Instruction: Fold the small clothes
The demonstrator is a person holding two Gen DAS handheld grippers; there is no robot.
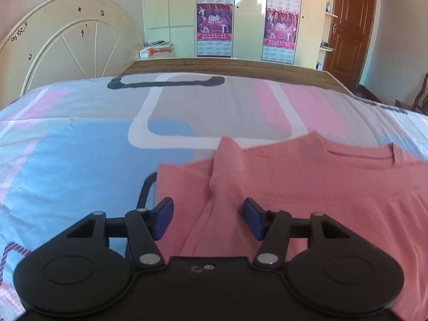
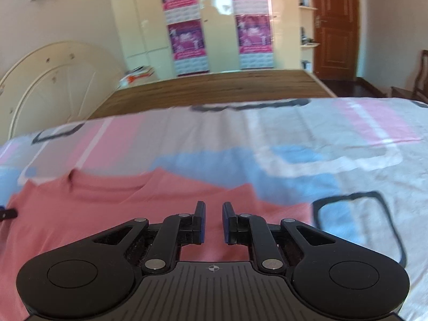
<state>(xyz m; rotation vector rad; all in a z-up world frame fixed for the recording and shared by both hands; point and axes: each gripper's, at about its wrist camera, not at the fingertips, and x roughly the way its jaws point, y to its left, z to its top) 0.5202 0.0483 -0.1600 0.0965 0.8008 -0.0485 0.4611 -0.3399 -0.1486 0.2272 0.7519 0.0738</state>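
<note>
A salmon-pink small shirt (image 1: 307, 187) lies flat on the bed, collar toward the far side; its left sleeve is folded in over the body. My left gripper (image 1: 208, 214) is open, its blue pads straddling the shirt's left edge just above the cloth. In the right wrist view the same shirt (image 2: 107, 214) lies below and left. My right gripper (image 2: 214, 220) hovers over the shirt's right part with a narrow gap between its pads, holding nothing.
The bed sheet (image 1: 80, 160) has blue, pink and grey blocks. A cream headboard (image 1: 67, 45) stands at the left. Bare wooden bed boards (image 2: 214, 88) lie beyond the sheet. Wardrobe doors with posters (image 1: 214, 18) and a brown door (image 1: 350, 24) are behind.
</note>
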